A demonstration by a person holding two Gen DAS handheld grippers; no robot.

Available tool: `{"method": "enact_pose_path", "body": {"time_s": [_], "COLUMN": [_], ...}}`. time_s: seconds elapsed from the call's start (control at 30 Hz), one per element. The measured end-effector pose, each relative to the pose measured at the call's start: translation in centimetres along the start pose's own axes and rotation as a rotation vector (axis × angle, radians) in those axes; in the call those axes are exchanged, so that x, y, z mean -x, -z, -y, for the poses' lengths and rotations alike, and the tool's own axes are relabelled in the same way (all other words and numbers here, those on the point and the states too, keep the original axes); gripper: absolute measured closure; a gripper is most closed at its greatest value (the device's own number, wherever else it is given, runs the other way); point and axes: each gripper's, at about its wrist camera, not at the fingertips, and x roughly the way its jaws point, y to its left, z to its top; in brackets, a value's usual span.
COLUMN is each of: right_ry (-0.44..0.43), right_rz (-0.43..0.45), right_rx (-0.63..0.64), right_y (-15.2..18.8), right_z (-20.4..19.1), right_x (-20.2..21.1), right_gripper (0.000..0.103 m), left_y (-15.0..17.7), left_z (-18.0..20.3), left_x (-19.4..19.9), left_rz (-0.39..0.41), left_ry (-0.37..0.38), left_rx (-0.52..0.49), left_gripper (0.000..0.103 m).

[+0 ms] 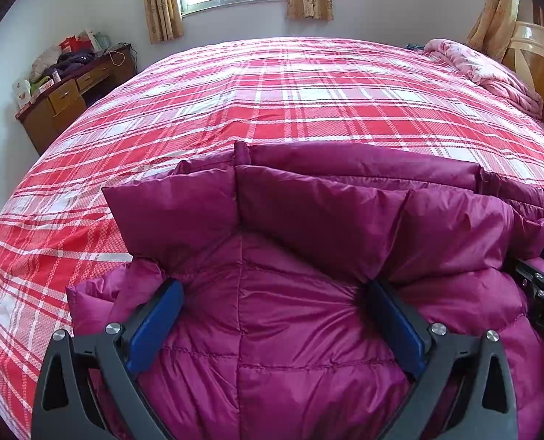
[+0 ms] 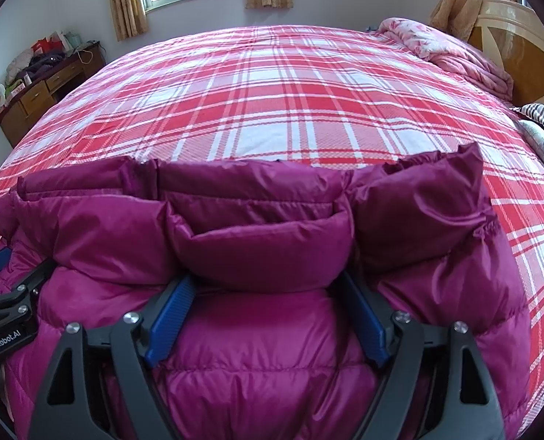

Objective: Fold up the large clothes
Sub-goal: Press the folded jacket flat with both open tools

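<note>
Both grippers wide, holding nothing | left gripper (image 1: 272, 293), right gripper (image 2: 268, 293) straddle puffy magenta quilted down jacket (image 2: 257, 220) on red plaid bedspread (image 2: 272, 102) | fold laid, likely releasing

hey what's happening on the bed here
A person is folding a magenta puffer jacket on a red plaid bedspread. The left gripper and right gripper sit side by side on it, jaws wide apart, straddling a folded-over puffy section with no visible pinch.
</note>
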Motion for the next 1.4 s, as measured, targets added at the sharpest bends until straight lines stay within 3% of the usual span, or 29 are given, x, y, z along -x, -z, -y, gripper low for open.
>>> {"method": "enact_pose_path", "body": {"time_s": [0.77, 1.0, 1.1, 1.2, 1.4], "right_ry": [0.014, -0.045, -0.081, -0.024, 0.025], "right_rz": [0.0, 0.032, 0.055, 0.07, 0.039], "right_rx": [0.01, -0.044, -0.001, 0.07, 0.093], "right_y": [0.0, 0.7, 1.9, 3.2, 3.4], "right_z": [-0.1, 0.5, -1.0, -2.6, -2.9], "right_x": [0.0, 3.0, 4.2, 4.1, 2.6], "right_gripper": [0.019, 0.018, 0.011, 0.01, 0.005], "left_y": [0.0, 0.1, 0.1, 0.1, 0.2], "left_z": [0.4, 0.5, 0.5, 0.5, 0.5], "left_x": [-0.1, 0.0, 0.0, 0.1, 0.1], "left_rz": [0.006, 0.012, 0.014, 0.016, 0.016], "left_ry": [-0.026, -0.033, -0.035, -0.036, -0.036], "left_rx": [-0.013, -0.017, -0.018, -0.019, -0.018], "left_gripper": [0.001, 0.001, 0.001, 0.001, 0.001]}}
